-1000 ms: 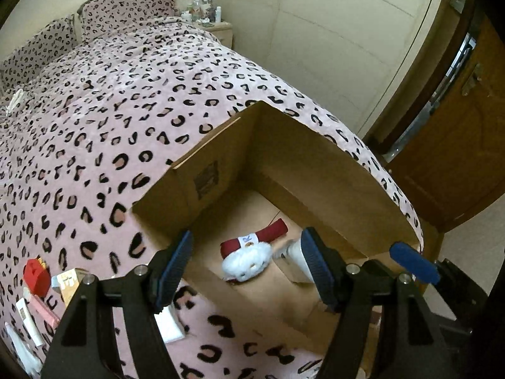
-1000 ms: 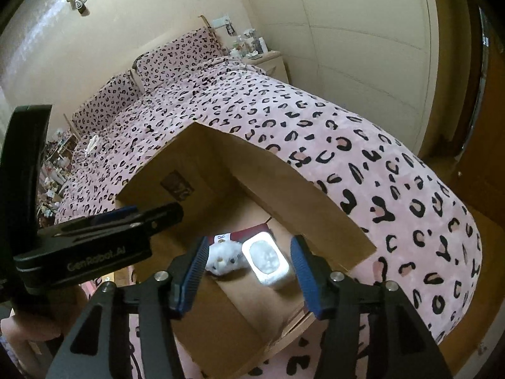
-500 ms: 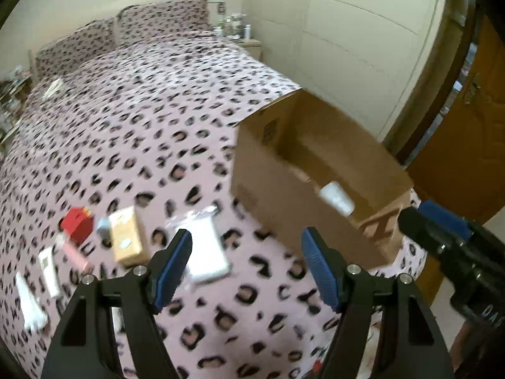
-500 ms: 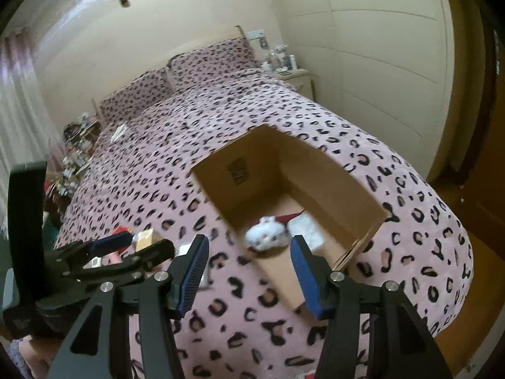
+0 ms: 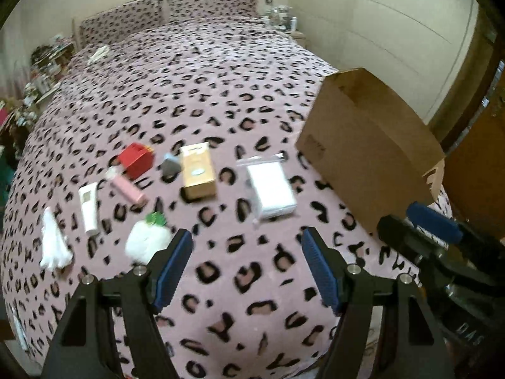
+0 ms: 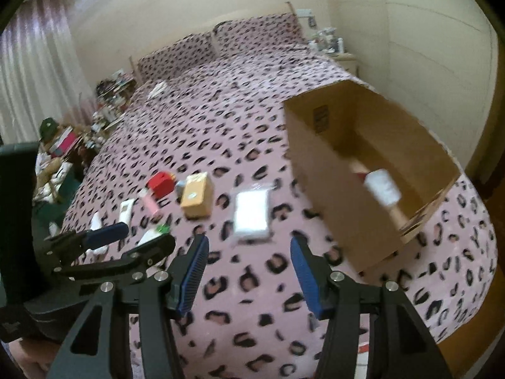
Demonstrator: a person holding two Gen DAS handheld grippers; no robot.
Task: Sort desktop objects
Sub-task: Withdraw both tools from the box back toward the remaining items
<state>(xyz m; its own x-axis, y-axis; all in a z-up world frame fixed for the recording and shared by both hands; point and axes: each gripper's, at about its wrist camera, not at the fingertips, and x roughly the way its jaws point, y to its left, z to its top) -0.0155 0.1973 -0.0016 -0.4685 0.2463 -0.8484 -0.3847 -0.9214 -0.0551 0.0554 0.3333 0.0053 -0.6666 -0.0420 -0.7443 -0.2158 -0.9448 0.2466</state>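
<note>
Loose objects lie on the leopard-print bed: a white packet [image 5: 272, 191] [image 6: 252, 211], a tan box [image 5: 199, 170] [image 6: 196, 194], a red box [image 5: 136, 159] [image 6: 161, 183], a pink tube [image 5: 127, 189], a white tube [image 5: 88, 207] and a white fluffy toy [image 5: 145, 240]. An open cardboard box [image 5: 369, 148] [image 6: 328, 170] at the right holds a white item [image 6: 382, 186]. My left gripper [image 5: 246, 265] is open and empty, above the bed in front of the objects. My right gripper [image 6: 249, 271] is open and empty, near the white packet.
The right gripper shows at the lower right of the left wrist view [image 5: 432, 221]; the left gripper shows at the left of the right wrist view [image 6: 107, 237]. Pillows [image 6: 221, 41] and a nightstand [image 6: 344, 58] are at the far end. Clutter [image 6: 63, 132] stands left of the bed.
Both grippers have pulled back from the cardboard box and swung left, so the loose objects on the bed are now in front of them. Both stay open and empty.
</note>
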